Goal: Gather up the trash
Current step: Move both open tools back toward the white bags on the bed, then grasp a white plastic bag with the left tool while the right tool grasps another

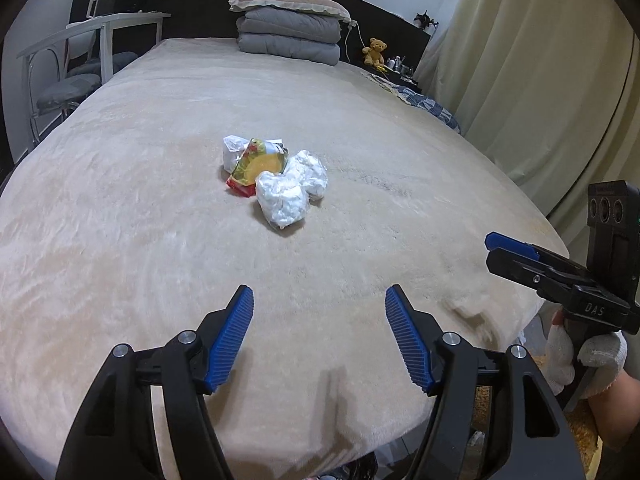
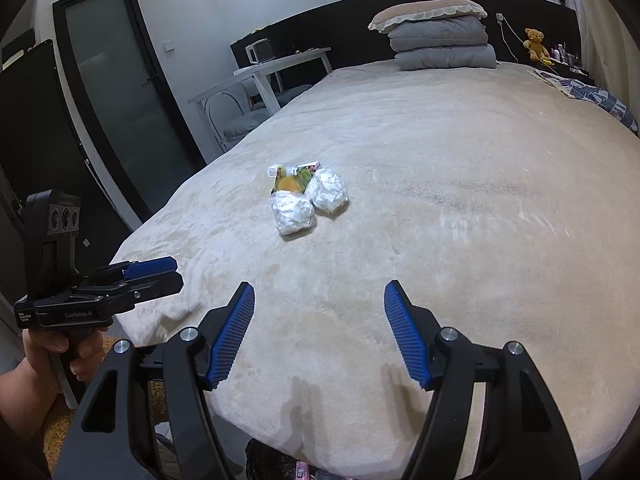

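A small pile of trash lies in the middle of a beige bed (image 1: 140, 200): two crumpled white wads (image 1: 284, 196), a yellow and red snack wrapper (image 1: 256, 166) and a white packet (image 1: 232, 152). The same pile shows in the right wrist view, with the wads (image 2: 294, 212) nearest and the wrapper (image 2: 290, 182) behind. My left gripper (image 1: 320, 300) is open and empty, over the bed's near edge, well short of the pile. My right gripper (image 2: 320, 300) is open and empty too, at a like distance. Each gripper shows in the other's view, the right (image 1: 494, 250) and the left (image 2: 174, 272).
Folded grey blankets with a pillow (image 1: 288, 28) sit at the head of the bed. A teddy bear (image 1: 374, 52) and small items stand on the right bedside shelf. A white table and chairs (image 1: 80, 60) stand left of the bed. A curtain (image 1: 540, 80) hangs right.
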